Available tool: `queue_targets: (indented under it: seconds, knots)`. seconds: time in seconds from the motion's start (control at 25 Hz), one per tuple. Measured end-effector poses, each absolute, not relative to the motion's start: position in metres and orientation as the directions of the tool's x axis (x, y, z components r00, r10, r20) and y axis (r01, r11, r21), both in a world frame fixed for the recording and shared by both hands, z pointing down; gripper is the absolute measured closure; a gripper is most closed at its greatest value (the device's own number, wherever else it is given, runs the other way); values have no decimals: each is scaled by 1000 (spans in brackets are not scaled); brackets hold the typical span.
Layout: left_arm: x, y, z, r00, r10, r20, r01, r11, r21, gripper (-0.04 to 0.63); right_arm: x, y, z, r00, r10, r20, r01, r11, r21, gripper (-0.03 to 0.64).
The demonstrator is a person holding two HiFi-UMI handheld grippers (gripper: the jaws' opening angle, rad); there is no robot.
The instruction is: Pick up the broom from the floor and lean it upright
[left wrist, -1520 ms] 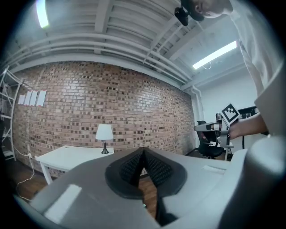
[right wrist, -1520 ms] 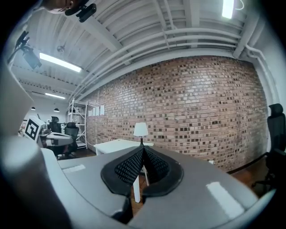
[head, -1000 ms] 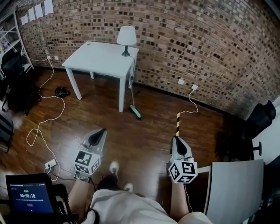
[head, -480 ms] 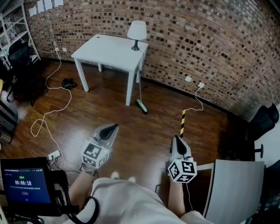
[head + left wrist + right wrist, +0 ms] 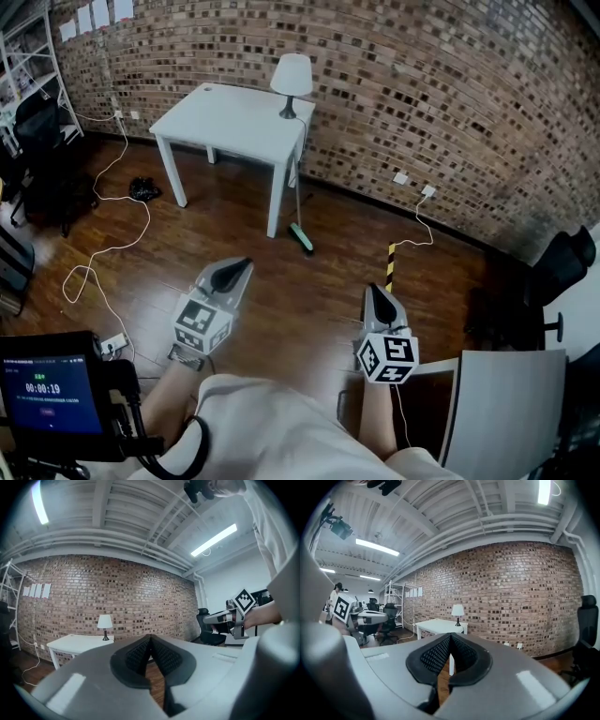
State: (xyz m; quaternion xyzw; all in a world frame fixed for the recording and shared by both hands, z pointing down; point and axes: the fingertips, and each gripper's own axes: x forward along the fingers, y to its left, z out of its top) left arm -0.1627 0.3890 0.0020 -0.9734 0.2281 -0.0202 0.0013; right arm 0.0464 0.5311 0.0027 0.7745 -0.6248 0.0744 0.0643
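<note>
The broom (image 5: 301, 236) has a green head on the wooden floor, and its thin handle (image 5: 298, 192) stands up against the white table's (image 5: 234, 122) near right corner. Both grippers hover well short of it, over the floor in front of the person. My left gripper (image 5: 246, 264) points toward the table with its jaws shut and empty; its pads (image 5: 140, 654) meet at the tip. My right gripper (image 5: 372, 289) is to the right, also shut on nothing, with its pads (image 5: 436, 656) closed together. The left gripper view shows the right gripper (image 5: 220, 618) at its right edge.
A lamp (image 5: 292, 80) stands on the table by the brick wall. Cables (image 5: 103, 248) trail over the floor at left, with a power strip (image 5: 111, 345). A black-and-yellow strip (image 5: 390, 264) lies ahead of the right gripper. An office chair (image 5: 553, 272) and white panel (image 5: 497, 412) are at right, a timer screen (image 5: 47, 394) at bottom left.
The view has shifted as the person moved. My left gripper has swung a little rightward and farther up the picture. Both grippers stay shut; the broom still leans at the table.
</note>
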Motion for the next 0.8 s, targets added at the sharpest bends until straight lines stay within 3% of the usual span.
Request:
queue_targets:
  seconds: [0.8]
  knots:
    - [-160, 353, 6, 891, -452, 44, -452, -892, -12, 595, 50, 492, 9, 203, -958, 200, -979, -203, 20, 606]
